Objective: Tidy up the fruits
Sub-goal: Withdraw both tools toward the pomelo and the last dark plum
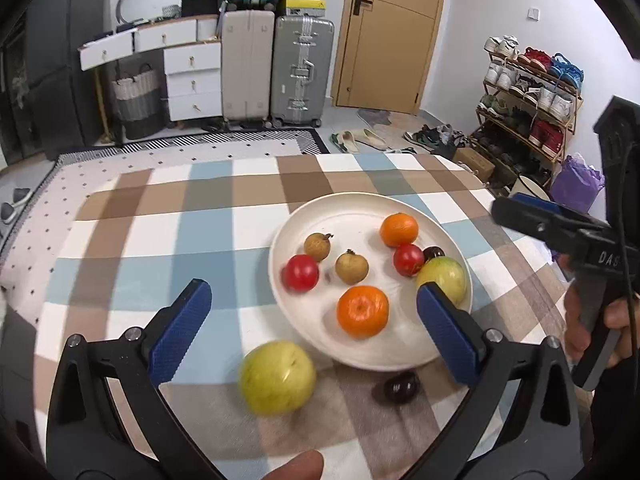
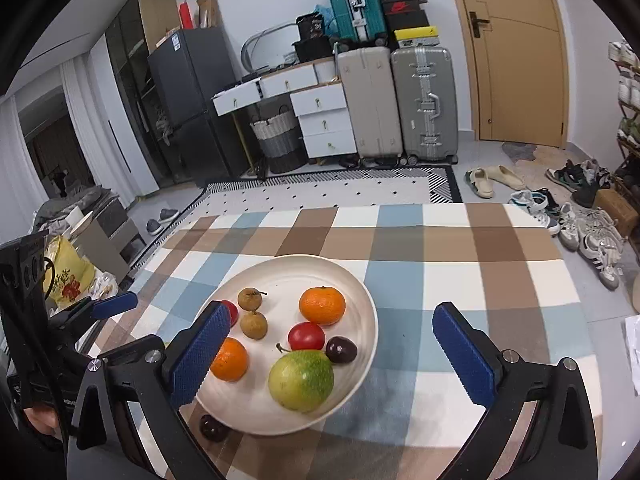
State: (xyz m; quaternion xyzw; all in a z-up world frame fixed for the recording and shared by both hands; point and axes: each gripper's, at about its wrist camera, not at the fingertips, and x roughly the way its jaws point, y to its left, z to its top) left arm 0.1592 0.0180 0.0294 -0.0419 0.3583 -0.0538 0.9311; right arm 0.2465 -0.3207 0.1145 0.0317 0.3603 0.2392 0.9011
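A white plate (image 1: 360, 208) (image 2: 360, 288) on the checked tablecloth holds two oranges (image 1: 363, 311) (image 2: 322, 305), two red tomatoes (image 1: 300, 273) (image 2: 306, 336), two brown longans (image 1: 351, 267) (image 2: 253, 324), a dark plum (image 2: 341, 349) and a green fruit (image 1: 442, 278) (image 2: 301, 380). Another green fruit (image 1: 277, 377) and a dark plum (image 1: 401, 387) (image 2: 213, 427) lie on the cloth in front of the plate. My left gripper (image 1: 314, 332) is open and empty above them. My right gripper (image 2: 332, 356) is open and empty over the plate's right side; it also shows in the left wrist view (image 1: 532, 216).
The table (image 2: 460, 264) is covered by a blue, brown and white checked cloth. Beyond it are a rug, suitcases (image 1: 276, 68), white drawers and a door. A shoe rack (image 1: 528, 100) stands at the right. Shoes lie on the floor.
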